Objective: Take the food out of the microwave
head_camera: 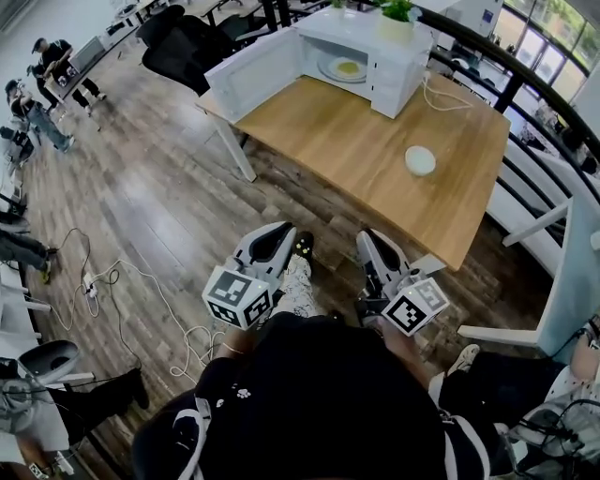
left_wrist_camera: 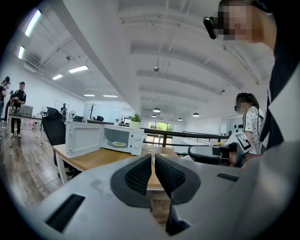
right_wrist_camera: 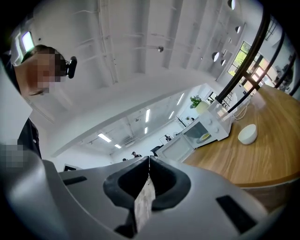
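Head view looks down on the table (head_camera: 356, 150), with the person standing well back from its near edge and floor in between. A loose cable (head_camera: 141, 281) trails over the floor to their left, and I'd say a careless step toward the table could catch it.

At the table's far end sits the microwave (head_camera: 398, 66), its door (head_camera: 253, 80) swung wide to the left. That door juts out where the left gripper (head_camera: 281, 239) would likely travel, so a knock there could shove the whole unit and shake the plant (head_camera: 397, 19) on top.

Inside the cavity lies the plate (head_camera: 342, 67), flat, with the yellow food (head_camera: 348, 67) at its centre. Flat and thin-rimmed, it looks awkward to pinch, and if it were gripped on one side only it might tip and let the food slide off.

A bowl (head_camera: 420, 160) stands alone on the right half of the table, and a low sweep by the right gripper (head_camera: 370, 239) could clip it.

Both grippers are held near the person's body with jaws closed and nothing between them. They'd have to open before reaching the plate, or they would only push it deeper.
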A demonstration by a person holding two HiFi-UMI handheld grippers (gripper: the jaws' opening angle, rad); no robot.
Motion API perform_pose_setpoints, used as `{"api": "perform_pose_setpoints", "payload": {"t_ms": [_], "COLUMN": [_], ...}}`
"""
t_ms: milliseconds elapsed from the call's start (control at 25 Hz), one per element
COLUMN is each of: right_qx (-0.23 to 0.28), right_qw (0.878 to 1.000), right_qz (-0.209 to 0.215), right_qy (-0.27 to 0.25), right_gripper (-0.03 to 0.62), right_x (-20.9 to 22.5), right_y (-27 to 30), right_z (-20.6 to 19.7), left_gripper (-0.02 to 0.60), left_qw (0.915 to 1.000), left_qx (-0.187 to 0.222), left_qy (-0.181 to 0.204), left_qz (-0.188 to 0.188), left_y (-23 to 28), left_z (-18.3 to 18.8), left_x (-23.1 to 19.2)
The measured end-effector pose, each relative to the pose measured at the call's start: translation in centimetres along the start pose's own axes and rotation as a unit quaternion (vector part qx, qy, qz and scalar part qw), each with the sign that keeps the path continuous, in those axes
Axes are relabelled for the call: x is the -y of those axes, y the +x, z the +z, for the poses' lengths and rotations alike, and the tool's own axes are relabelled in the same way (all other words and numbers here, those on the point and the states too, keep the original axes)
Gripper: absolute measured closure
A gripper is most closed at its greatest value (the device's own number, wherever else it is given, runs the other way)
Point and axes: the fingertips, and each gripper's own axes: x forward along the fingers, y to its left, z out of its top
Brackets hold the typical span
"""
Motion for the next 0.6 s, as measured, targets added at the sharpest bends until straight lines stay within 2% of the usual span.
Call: {"api": "perform_pose_setpoints", "payload": {"t_ms": [360,600], "right_qx": [0.034,0.048], "right_qw": [0.998,0.995], "right_qz": [-0.056,-0.083], "right_qy": [-0.018,-0.022], "right_gripper": [0.594,0.594], "right_x": [5.0,7.8], "right_y": [3.4,8.9], "right_z": [2.6,4.4], "left_gripper": [0.551,0.551], "left_qw": [0.9976,0.9950], "left_qx": [0.008,-0.002], "left_qy": [-0.006,-0.005], "left_qz": [-0.069,-0.100], "left_y": [8.1,13.7], "left_z": [1.2,2.7], "left_x": [-3.7,-8.8]}}
